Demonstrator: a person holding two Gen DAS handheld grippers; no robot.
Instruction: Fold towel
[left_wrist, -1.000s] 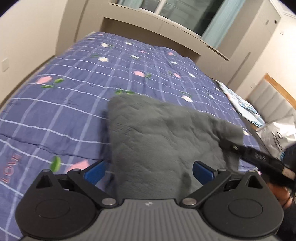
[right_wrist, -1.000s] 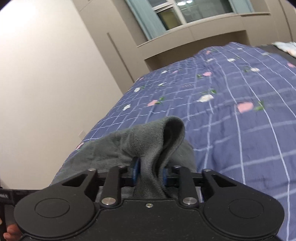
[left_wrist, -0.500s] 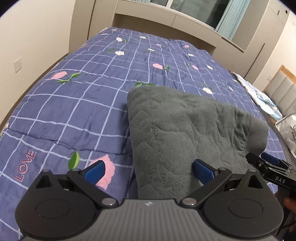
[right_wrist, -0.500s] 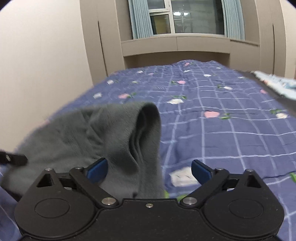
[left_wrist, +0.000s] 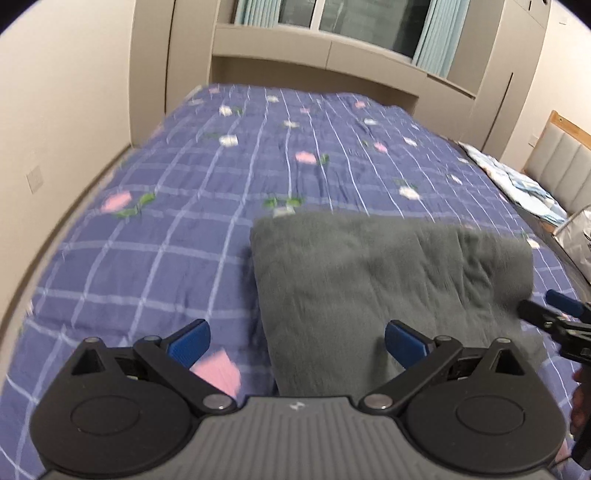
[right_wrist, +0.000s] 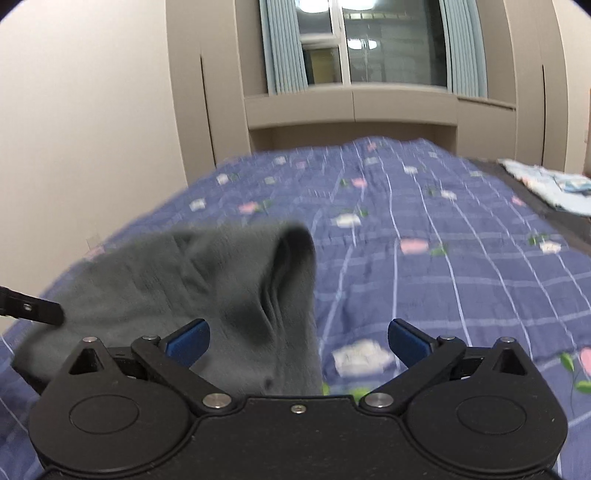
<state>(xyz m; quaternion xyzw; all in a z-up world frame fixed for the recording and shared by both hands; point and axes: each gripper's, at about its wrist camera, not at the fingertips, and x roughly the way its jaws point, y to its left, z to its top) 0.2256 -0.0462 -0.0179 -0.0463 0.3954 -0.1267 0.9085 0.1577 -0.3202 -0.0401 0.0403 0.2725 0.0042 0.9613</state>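
A dark grey towel (left_wrist: 373, 284) lies folded on the blue checked bedspread (left_wrist: 207, 206), its left edge straight and its right end rounded up in a hump. My left gripper (left_wrist: 297, 338) is open just above the towel's near edge, gripping nothing. In the right wrist view the towel (right_wrist: 207, 284) shows its layered end standing up in a loop. My right gripper (right_wrist: 299, 338) is open around the loop's base, its blue pads apart from the cloth. The right gripper's fingertips (left_wrist: 543, 314) also show at the towel's right end in the left wrist view.
The bedspread (right_wrist: 443, 240) stretches far ahead to a beige built-in cabinet (left_wrist: 332, 66) under a curtained window. A light blue folded cloth (right_wrist: 546, 184) lies at the bed's right side. A padded headboard (left_wrist: 554, 162) and a wall stand close on either side.
The right gripper was shut on the towel's end a second ago and has opened, leaving the end as a loop. Both grippers have drawn back and tilted up. The left stayed open.
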